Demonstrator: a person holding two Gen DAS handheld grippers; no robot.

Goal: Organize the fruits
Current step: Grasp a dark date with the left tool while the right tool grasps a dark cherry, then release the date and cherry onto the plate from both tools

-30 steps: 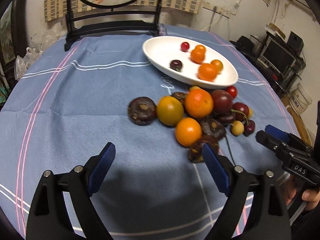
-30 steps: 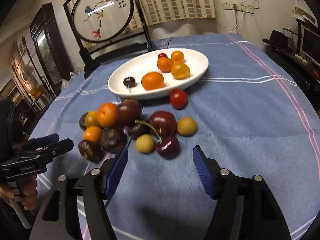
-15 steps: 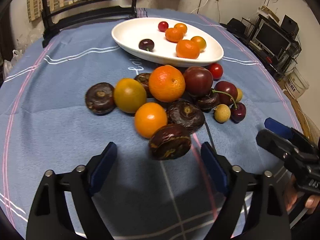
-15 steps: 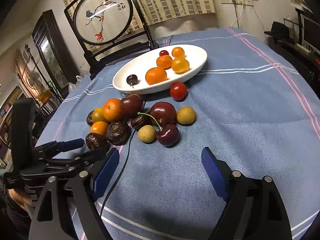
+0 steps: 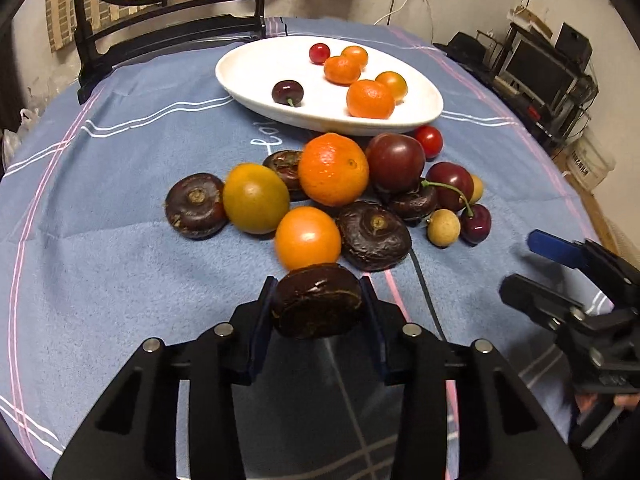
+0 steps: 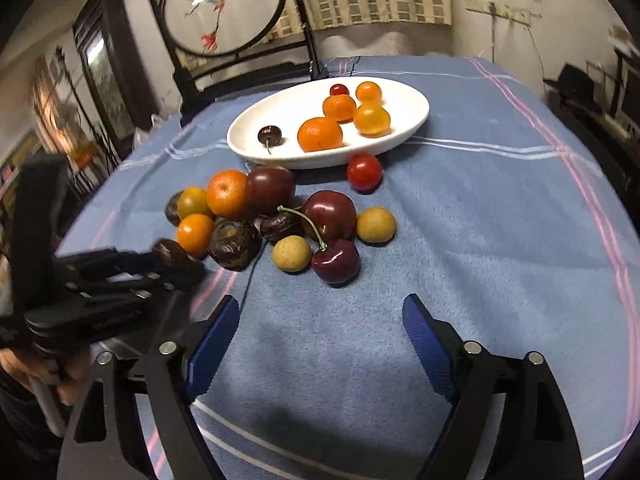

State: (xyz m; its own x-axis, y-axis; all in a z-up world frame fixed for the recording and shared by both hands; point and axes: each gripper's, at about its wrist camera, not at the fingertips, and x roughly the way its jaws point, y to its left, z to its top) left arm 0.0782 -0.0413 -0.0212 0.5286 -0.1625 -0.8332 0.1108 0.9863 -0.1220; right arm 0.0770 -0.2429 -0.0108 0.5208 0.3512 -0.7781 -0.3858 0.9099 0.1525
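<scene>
The left claw (image 5: 318, 300) is clenched on a dark brown water chestnut (image 5: 316, 300), its 2 blue-padded fingers (image 5: 260, 320) pressed to either side of the wrinkled fruit at the near edge of the pile. Seen from the right wrist, that chestnut (image 6: 170, 254) sits just beside a small orange tangerine (image 6: 195, 234), at the tip of the left claw (image 6: 176, 268).

The right claw (image 6: 316, 344) hangs released, its blue pads spread wide above bare blue cloth, near a dark cherry (image 6: 335, 261) and a pale longan (image 6: 291, 253) but touching neither. From the left wrist it shows at the right edge (image 5: 532, 264), well apart from the pile.

The loose fruit lies heaped on the counter (image 5: 100, 240), which is covered in blue cloth with pink and white stripes. The heap includes a large mandarin (image 5: 333, 169), a yellowish citrus (image 5: 255, 198), a dark plum (image 5: 395, 162), 2 more water chestnuts (image 5: 374, 236) and (image 5: 196, 205), and a red cherry tomato (image 5: 429, 141) just beside the dish.

Behind the heap stands a white oval dish (image 5: 248, 76) holding 6 fruits: 4 orange citrus, 1 dark cherry with a stem and 1 small red fruit. A black-framed round screen (image 6: 224, 8) stands at the far edge of the counter.
</scene>
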